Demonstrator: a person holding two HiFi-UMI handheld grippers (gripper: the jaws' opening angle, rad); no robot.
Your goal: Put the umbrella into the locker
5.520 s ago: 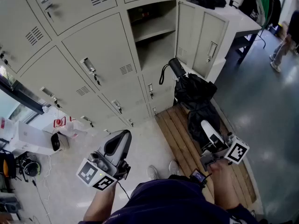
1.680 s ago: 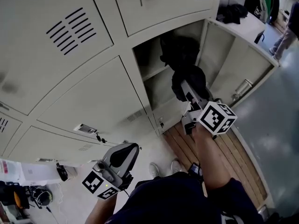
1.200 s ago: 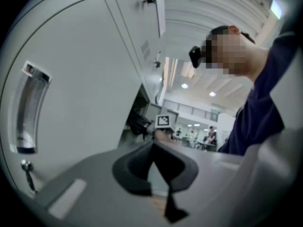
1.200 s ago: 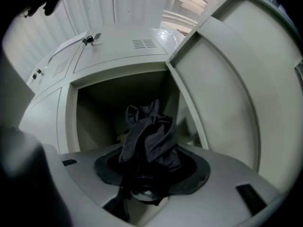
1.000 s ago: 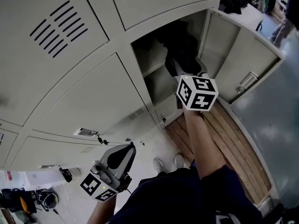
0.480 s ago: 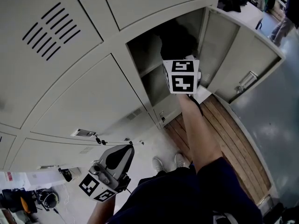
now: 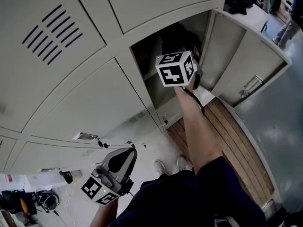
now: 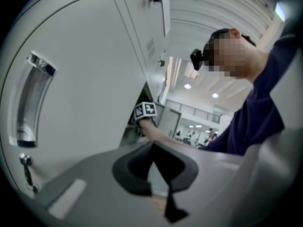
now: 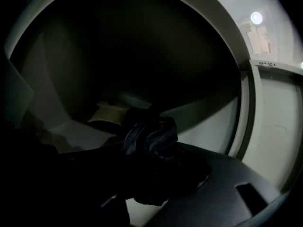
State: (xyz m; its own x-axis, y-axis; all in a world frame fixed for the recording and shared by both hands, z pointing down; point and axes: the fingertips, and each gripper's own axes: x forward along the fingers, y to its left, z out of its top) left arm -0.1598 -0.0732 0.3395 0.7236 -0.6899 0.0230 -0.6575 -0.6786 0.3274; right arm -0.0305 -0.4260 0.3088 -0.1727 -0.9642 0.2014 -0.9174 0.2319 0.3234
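Note:
The black umbrella (image 7: 182,36) lies partly inside the upper compartment of the open locker (image 7: 142,63), above its shelf. My right gripper (image 7: 187,56) reaches into that opening behind its marker cube (image 7: 175,69), and the umbrella's strap hangs below the hand. In the right gripper view the bunched dark fabric of the umbrella (image 9: 149,135) sits between the jaws of my right gripper (image 9: 151,174), which is shut on it, with the dim locker interior behind. My left gripper (image 7: 116,166) hangs low at the left, shut and holding nothing. My left gripper (image 8: 158,183) faces the closed doors.
The locker's door (image 7: 239,63) stands open to the right of the opening. Closed doors with vents (image 7: 52,25) and a handle (image 8: 31,98) fill the left. A wooden platform (image 7: 229,143) lies on the floor below, near the person's shoes (image 7: 163,165).
My right gripper has pushed deeper into the locker opening with the umbrella and rolled, so its marker cube shows other faces. The left gripper has stayed put.

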